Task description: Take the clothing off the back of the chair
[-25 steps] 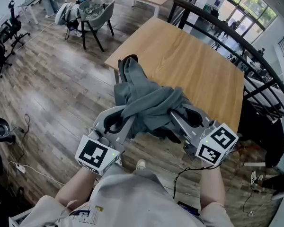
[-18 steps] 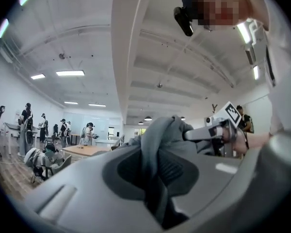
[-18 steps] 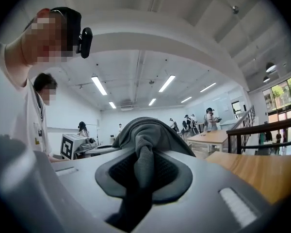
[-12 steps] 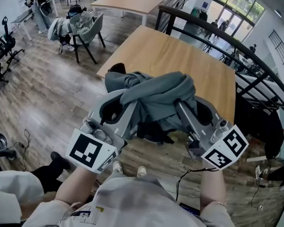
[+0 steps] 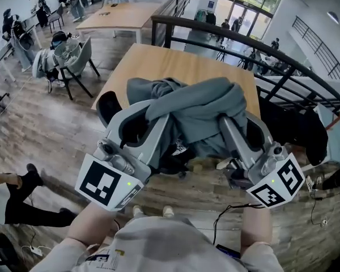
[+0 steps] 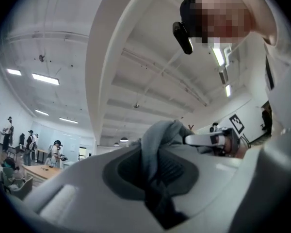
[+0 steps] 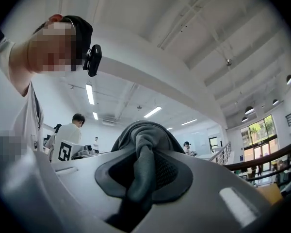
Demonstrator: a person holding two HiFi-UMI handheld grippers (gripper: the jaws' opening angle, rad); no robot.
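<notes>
Grey fabric is filling both pairs of jaws: the left gripper (image 5: 158, 120) and the right gripper (image 5: 225, 123) are each pinching a fold of the clothing (image 5: 198, 107), with the jaws narrow and pressing on the cloth. Compared with a second ago, both grippers are standing higher and pointing more upward. The clothing is now hanging bunched between them, above the near edge of the wooden surface (image 5: 158, 67). What seems to be the dark chair back (image 5: 107, 105) is showing bare at the left, just beside the left gripper, and the cloth is no longer draping over it. I am judging that the lifting is nearly finished; only the loose part hanging below may still be catching the chair.
</notes>
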